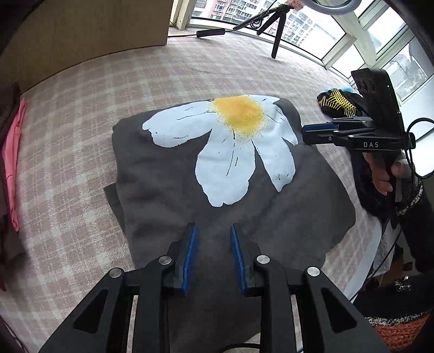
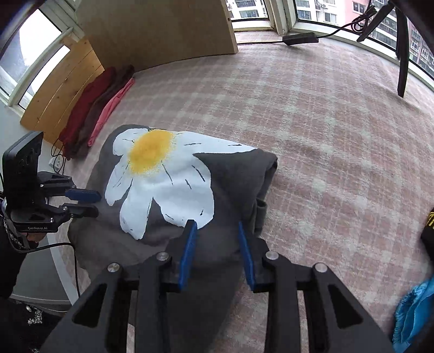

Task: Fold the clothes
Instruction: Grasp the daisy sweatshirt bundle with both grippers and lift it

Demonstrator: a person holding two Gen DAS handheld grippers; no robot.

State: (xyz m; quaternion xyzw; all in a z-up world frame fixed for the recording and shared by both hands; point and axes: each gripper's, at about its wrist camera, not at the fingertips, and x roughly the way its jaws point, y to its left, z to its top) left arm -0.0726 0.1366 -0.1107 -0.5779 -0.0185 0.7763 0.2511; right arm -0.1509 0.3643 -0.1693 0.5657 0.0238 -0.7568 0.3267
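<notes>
Pink-and-white plaid cover (image 2: 325,122) spreads across the surface. Tan wooden board (image 2: 162,32) stands upright at 12 o'clock in the right wrist view. Black tripod (image 1: 274,24) stands at 1 o'clock in the left wrist view, by the windows (image 1: 352,40). A black cable box (image 2: 299,38) lies on the sill. Pale wood panel (image 2: 62,84) at 10 o'clock.

A blue cloth (image 2: 415,312) and a black-and-yellow garment (image 2: 428,225) are cut off at the right edge of the right wrist view.
</notes>
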